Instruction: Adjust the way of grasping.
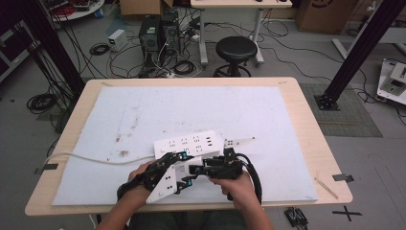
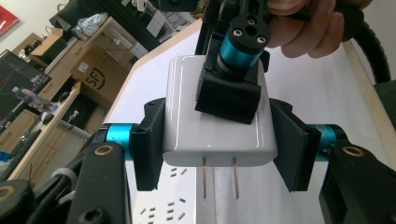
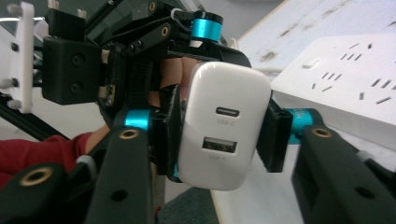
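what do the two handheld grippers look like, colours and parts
Both the left gripper and the right gripper are black two-jaw frames with bright blue metal collars, brass-coloured pivot bushings and flat black pads. A white perforated three-cornered plate tops the left one; a thick black cable trails from the right. A red sleeve shows.

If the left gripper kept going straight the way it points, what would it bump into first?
Probably the white power strip. The left gripper is shut on a white charger whose prongs point at the strip's sockets, though the gap is hard to judge.

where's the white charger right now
The white two-prong plastic charger is off the table, clamped between both tongs near the table's front edge, just in front of the white power strip, prongs pointing at it.
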Demonstrator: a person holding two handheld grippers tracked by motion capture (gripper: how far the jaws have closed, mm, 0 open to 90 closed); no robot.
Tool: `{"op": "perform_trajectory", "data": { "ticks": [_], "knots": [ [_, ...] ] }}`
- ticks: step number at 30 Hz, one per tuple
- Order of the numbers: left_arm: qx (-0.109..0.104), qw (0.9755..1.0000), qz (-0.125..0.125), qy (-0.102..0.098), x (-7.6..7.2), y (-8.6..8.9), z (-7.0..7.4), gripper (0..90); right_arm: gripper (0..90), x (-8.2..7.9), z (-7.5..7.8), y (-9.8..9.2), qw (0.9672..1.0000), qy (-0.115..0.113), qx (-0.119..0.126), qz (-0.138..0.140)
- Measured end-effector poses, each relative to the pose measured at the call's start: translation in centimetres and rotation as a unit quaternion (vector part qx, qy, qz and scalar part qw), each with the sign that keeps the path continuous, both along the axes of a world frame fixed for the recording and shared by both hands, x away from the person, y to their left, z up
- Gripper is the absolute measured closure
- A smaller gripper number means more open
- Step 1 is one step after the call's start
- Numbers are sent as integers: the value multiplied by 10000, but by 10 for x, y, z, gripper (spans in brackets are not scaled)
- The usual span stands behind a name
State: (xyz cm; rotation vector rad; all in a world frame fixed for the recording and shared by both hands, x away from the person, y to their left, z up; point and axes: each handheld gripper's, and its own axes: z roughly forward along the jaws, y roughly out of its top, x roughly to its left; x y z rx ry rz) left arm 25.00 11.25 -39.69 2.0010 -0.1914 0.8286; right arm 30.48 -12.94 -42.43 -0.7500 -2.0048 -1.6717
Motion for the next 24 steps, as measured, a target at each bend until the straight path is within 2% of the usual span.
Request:
{"op": "perform_trajectory", "data": {
  "ticks": [4,6,8,10,12,16,21,24],
  "knots": [
    [65,10000,3,-72,0,-1,0,423,612,1,-2,-1,9998,178,68,-9],
    [30,10000,32,-45,1,-2,0,421,622,2,-2,-2,9997,243,90,-2],
    [-15,9999,73,83,2,-1,0,411,629,3,-1,-2,9997,213,102,2],
    [-82,9997,84,220,4,-1,1,340,631,3,0,-3,9998,186,50,-76],
    [-81,9996,148,222,3,0,1,280,632,4,0,-6,9997,181,56,-156],
    [-182,9992,165,330,5,7,4,256,632,4,2,-11,9995,70,-62,-287],
    [-424,9973,295,524,10,19,11,235,632,4,5,-18,9988,-31,-178,-454],
    [-552,9950,453,701,13,27,15,209,632,4,7,-21,9984,-130,-189,-517]
  ]
}}
